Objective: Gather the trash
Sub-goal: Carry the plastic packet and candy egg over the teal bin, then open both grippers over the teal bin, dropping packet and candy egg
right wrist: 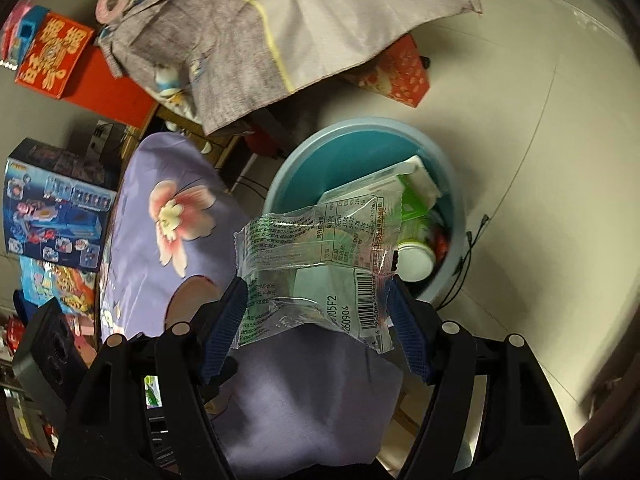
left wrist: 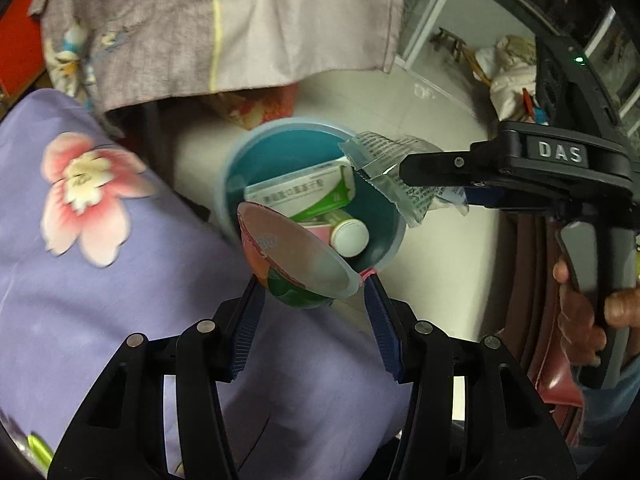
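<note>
A light blue bin point(left wrist: 236, 168) stands on the floor, also in the right wrist view point(right wrist: 352, 132). It holds a white and green carton point(left wrist: 304, 192) and a white capped bottle point(left wrist: 350, 236). My left gripper point(left wrist: 314, 286) is shut on a pink and green cup point(left wrist: 292, 256), held tilted over the bin's near rim. My right gripper point(right wrist: 316, 300) is shut on a clear printed plastic wrapper point(right wrist: 316, 256) above the bin's near edge. The right gripper and the wrapper point(left wrist: 396, 176) also show in the left wrist view.
A purple floral cushion point(left wrist: 100, 240) lies to the left of the bin. A grey cloth point(left wrist: 224, 24) hangs over a table behind. Toy boxes point(right wrist: 52, 208) and a red box point(right wrist: 52, 56) sit at the left. A black cable point(right wrist: 464, 256) lies on the pale floor.
</note>
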`<state>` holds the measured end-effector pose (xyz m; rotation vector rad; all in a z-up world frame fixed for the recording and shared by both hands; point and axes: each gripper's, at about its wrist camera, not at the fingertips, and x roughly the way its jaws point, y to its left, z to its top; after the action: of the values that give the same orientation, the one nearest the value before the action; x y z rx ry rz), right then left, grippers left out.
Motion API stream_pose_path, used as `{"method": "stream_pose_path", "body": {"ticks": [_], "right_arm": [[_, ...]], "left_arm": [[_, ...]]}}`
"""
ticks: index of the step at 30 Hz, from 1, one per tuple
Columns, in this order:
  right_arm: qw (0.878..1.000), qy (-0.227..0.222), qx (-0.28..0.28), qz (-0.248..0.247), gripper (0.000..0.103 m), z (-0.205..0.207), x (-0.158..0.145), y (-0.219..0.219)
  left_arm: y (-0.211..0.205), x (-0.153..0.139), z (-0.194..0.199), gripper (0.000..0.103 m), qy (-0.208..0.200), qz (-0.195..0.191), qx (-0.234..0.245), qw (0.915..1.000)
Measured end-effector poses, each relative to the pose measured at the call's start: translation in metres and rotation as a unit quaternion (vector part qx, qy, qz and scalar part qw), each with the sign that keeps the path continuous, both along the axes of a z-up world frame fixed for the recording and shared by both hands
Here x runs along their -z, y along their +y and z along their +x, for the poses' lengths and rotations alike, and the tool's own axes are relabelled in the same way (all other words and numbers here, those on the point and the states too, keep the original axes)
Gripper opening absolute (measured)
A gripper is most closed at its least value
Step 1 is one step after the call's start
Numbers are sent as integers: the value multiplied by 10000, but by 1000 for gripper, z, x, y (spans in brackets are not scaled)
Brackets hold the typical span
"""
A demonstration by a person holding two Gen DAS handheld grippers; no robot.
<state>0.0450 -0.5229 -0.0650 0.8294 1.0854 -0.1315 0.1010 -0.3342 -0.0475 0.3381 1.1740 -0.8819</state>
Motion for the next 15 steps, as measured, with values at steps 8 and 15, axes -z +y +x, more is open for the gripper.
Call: {"method": "stream_pose_path", "body": {"ticks": [8,15], "right_arm": [[9998,184,75,78,68,8,14,-17],[9996,265,40,125,68,15,22,-16]], "left_arm": [[-28,22,24,77,178,91,-136,9997],[-8,22,34,92,233,54,-468,9986]]}}
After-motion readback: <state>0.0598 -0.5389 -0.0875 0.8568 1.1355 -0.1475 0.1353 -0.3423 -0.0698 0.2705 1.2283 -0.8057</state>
